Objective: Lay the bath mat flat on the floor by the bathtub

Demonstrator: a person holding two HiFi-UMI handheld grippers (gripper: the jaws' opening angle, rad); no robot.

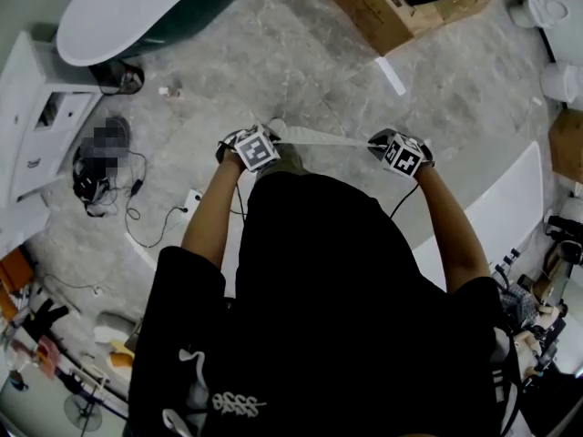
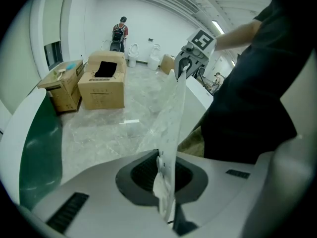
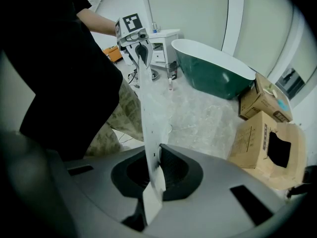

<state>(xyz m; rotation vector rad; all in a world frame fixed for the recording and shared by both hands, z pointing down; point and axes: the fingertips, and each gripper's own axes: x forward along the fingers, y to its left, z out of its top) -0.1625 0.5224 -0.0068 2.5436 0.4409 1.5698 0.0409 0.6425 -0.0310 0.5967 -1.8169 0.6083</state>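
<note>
Holding the mat (image 1: pixel 319 137) up off the floor (image 1: pixel 301 53), stretched as a pale strip between the two grippers in front of the body. Seen edge-on in both gripper views: thin, sheet-like, pulled fairly straight from one grip to the other.

Pinched at one end by the left gripper (image 1: pixel 271 133) and at the other by the right gripper (image 1: pixel 375 144), with jaws closed tight on the mat's edge in each gripper view and only a short tab of it poking past the pads.

Well apart from the tub (image 1: pixel 118 12), off at the upper left of the head view, with open floor between. Not yet laid, by the look of it; probably at the carry or line-up step.

Liable to slip out on a sharp tug, with so little edge inside each pinch. Liable to land folded or twisted if released at one end first, or if dropped from up here instead of lowered. Bound to end up short of the tub if set down on this spot.

Worth minding a small item (image 1: pixel 169 89) on the floor near the tub, and the cables (image 1: pixel 146 217) to the left: enough to leave a lump under the mat or snag a foot. No likely trouble from the boxes (image 1: pixel 392 3) further off.
</note>
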